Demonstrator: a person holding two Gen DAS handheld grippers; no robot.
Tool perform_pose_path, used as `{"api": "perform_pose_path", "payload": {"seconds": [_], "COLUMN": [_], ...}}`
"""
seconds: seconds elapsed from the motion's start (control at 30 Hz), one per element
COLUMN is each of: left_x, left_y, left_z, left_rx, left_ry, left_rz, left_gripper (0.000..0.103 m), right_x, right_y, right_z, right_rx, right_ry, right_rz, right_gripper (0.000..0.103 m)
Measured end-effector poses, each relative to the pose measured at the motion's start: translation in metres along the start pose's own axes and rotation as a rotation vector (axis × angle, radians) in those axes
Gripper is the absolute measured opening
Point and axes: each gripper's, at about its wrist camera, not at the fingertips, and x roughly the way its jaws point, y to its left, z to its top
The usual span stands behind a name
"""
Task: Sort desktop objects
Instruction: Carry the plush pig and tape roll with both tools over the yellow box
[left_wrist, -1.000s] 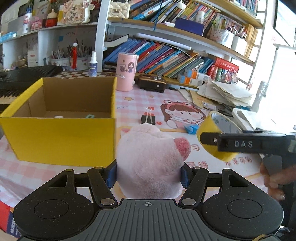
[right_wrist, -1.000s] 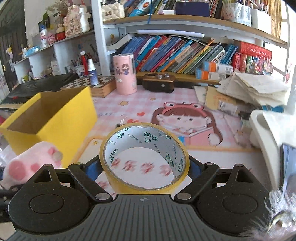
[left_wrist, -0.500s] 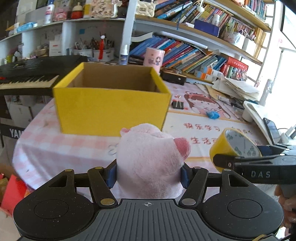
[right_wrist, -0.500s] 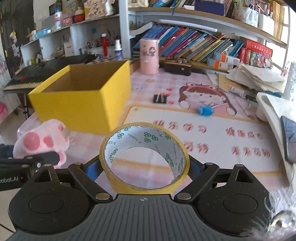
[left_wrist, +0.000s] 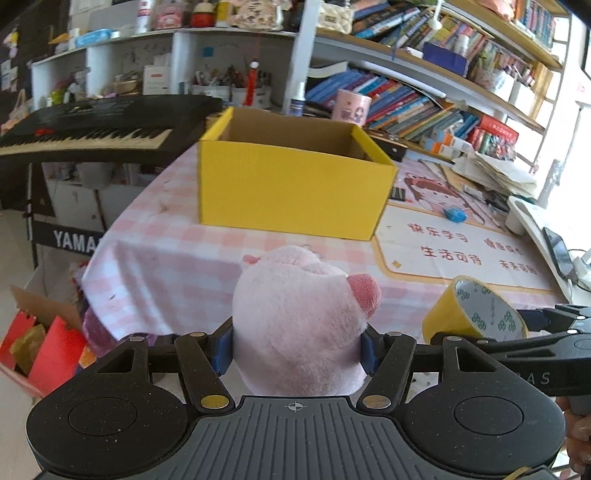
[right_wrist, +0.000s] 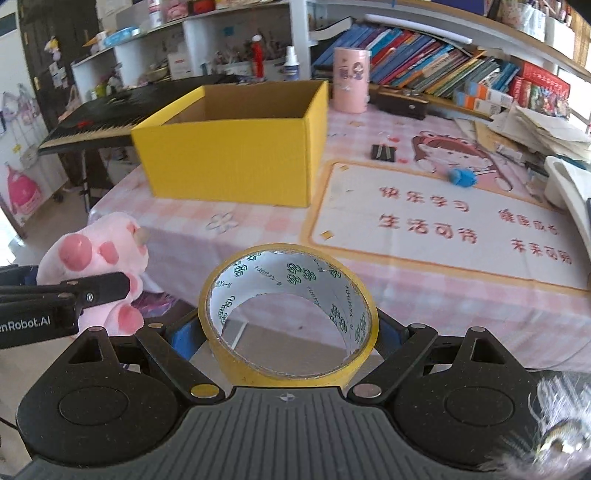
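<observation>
— What changed?
— I've drawn both hands back past the surface's near edge. My left hand-held gripper (left_wrist: 297, 350) holds the plush pig (left_wrist: 299, 325), my right hand-held gripper (right_wrist: 290, 338) the tape roll (right_wrist: 288, 314); neither is boxed.
— The room?
— Yellow box (right_wrist: 236, 162) near the surface's left edge; keyboard (left_wrist: 88, 133) and bookshelves (left_wrist: 424, 99) beyond.
</observation>
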Motion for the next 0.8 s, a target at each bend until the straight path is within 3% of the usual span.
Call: {"api": "perform_pose_path", "payload": {"seconds": [0.33, 0.8], "left_x": [-0.013, -0.016], "left_y": [0.023, 0.036], "left_z": [0.001, 0.028], "left_rx": [-0.019, -0.007], "left_ry": [-0.025, -0.091], "left_rz": [0.047, 0.053], "left_gripper": [0.064, 0.064], "right_x": [0.003, 0.008], "right_y": [0.029, 0.044], "right_z": [-0.004, 0.016], "right_rx": [-0.036, -0.044], "right_ry": [0.016, -0.010], "right_rz": [0.065, 0.099], "right_gripper": [0.089, 0.089]}}
